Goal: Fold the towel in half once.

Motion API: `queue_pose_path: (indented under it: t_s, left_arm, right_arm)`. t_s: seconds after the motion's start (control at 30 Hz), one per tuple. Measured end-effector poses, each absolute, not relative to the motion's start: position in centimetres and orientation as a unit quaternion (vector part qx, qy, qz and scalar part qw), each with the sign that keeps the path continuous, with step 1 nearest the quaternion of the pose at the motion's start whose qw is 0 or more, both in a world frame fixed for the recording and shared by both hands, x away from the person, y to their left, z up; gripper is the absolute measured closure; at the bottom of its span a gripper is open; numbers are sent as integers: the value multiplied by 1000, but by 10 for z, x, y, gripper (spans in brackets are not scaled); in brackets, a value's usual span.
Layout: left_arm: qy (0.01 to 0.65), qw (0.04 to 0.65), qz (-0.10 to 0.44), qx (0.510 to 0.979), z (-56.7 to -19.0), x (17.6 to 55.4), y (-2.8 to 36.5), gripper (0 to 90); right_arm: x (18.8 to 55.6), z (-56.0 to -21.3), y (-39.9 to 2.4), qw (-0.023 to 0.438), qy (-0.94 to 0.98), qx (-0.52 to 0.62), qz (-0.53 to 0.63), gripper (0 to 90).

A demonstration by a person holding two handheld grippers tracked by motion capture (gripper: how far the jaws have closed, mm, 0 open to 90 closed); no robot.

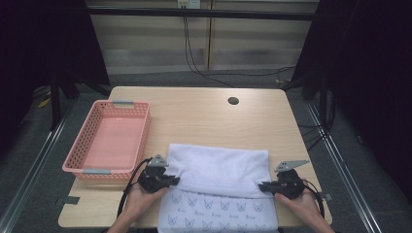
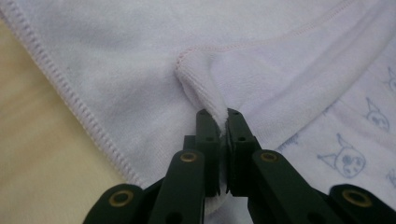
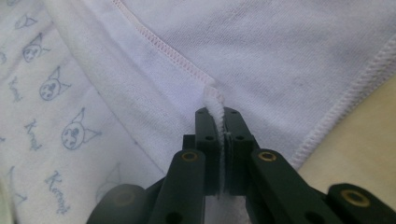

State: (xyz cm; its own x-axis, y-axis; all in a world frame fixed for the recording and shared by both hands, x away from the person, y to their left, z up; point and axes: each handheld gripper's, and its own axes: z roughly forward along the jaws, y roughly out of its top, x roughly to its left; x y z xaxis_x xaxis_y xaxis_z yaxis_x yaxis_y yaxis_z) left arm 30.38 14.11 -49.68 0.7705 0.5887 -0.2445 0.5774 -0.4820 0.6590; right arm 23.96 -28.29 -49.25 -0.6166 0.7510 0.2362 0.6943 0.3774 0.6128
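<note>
Both claws — left gripper point(image 1: 174, 180) and right gripper point(image 1: 263, 185) — pinch corners of the white towel point(image 1: 218, 167) beside the pink basket point(image 1: 90, 134).

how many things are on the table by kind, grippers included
White terry towel with a printed cat-face side: 1
Pink perforated plastic basket: 1
Black two-jaw grippers, each shut on a pinch of the towel's edge: 2 (left gripper, right gripper)
Total: 4
</note>
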Motion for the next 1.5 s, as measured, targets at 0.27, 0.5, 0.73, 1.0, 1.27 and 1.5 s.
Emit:
queue_pose_path:
  t_s: [0.27,0.5,0.73,1.0,1.27,1.5]
  left_arm:
    - [354,391,18,850,-500,347,134,863]
    - [377,387,25,841,-500,377,136,862]
    - [404,393,44,825,-503,395,135,863]
    - [416,374,75,826,-501,431,121,865]
    - [435,412,71,798,-510,466,117,866]
    - [432,399,72,805,-507,477,111,865]
  right_arm:
    - [286,-496,-293,85,817,451,349,873]
    - [332,-499,-292,95,807,464,353,873]
    - [371,-503,-291,102,791,478,367,873]
    - [404,-504,-290,113,773,507,365,873]
    - [422,-503,-291,152,773,512,343,872]
    - [437,-500,-288,170,770,528,316,871]
